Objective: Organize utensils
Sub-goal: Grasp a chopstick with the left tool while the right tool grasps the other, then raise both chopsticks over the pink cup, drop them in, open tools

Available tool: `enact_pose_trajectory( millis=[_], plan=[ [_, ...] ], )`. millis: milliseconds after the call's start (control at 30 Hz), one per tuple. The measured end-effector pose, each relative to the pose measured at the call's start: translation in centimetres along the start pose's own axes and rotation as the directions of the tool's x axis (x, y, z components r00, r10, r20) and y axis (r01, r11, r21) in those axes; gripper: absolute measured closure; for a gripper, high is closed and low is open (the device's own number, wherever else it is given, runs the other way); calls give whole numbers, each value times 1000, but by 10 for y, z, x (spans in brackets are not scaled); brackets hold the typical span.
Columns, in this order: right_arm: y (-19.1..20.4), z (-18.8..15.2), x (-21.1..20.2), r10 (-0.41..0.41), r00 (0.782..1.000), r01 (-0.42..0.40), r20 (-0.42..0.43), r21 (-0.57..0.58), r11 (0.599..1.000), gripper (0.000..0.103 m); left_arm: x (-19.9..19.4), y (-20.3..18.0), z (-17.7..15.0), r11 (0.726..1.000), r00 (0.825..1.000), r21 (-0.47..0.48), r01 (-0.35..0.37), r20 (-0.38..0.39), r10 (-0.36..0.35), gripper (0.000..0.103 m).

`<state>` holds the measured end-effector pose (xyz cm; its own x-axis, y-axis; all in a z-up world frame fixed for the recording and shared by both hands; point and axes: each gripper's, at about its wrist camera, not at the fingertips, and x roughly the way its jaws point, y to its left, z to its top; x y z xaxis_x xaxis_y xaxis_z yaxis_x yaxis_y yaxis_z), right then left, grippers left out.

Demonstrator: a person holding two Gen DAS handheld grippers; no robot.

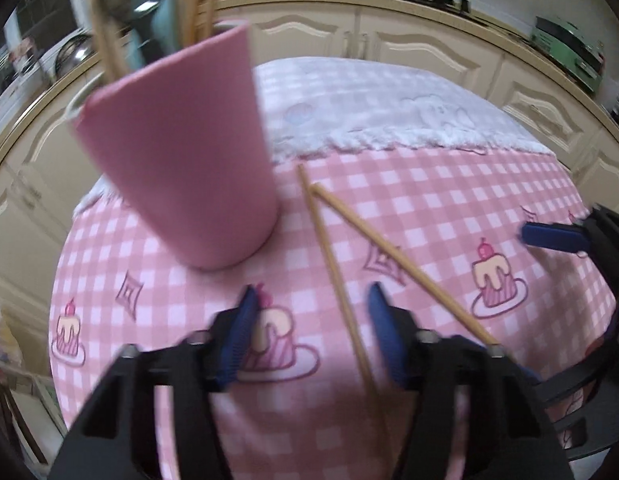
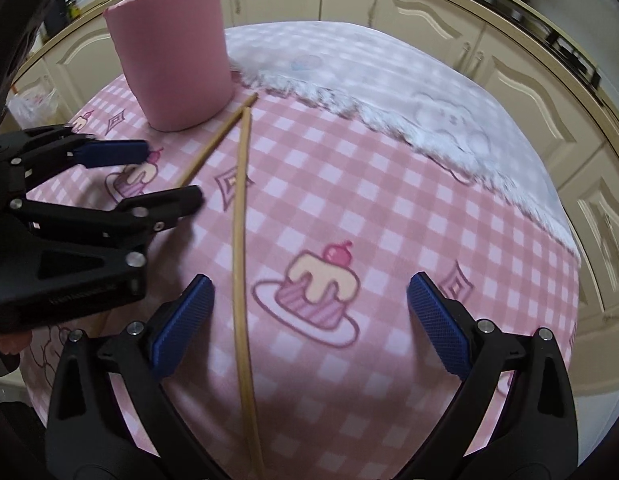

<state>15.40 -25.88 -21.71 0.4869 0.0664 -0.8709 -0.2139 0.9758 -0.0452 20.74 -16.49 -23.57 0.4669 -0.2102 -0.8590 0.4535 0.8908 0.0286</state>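
Two loose chopsticks [image 2: 240, 216] lie crossed just beside the pink holder [image 2: 173, 52] on the bench [image 2: 389, 208], so the left tongs [image 1: 309, 332] straddle one, half-narrowed without pinching, while the right tongs [image 2: 309, 320] hang wide and empty.

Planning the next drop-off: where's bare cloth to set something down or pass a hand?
Free: the checked cloth right of the two loose chopsticks, up to the white fluffy towel at the back. Also the cloth left of and in front of the pink holder. Crowded: the strip between holder and chopsticks, where the left gripper straddles one stick and the right gripper hovers alongside.
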Motion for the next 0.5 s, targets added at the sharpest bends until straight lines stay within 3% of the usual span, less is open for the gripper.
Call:
enact_pose_trajectory(
  millis=[67,267,300,400,500],
  plan=[
    [1,6,2,15,1000,-15,-4,-4,1000,18,0,-8,4,999,1000,32,13,-5,-13,95],
    [13,22,9,30,999,-31,-26,-49,998,28,-3,5,0,998,999,31,45,-20,-45,99],
    [14,25,10,51,998,-52,-31,-44,998,39,-5,9,-3,998,999,32,48,-21,-47,99],
    [21,34,14,57,998,-59,-36,-58,997,54,-10,18,-13,998,999,43,47,-23,-46,99],
    [28,37,10,52,997,-56,-57,-71,996,92,-14,22,-19,998,999,52,47,-25,-45,99]
  ],
)
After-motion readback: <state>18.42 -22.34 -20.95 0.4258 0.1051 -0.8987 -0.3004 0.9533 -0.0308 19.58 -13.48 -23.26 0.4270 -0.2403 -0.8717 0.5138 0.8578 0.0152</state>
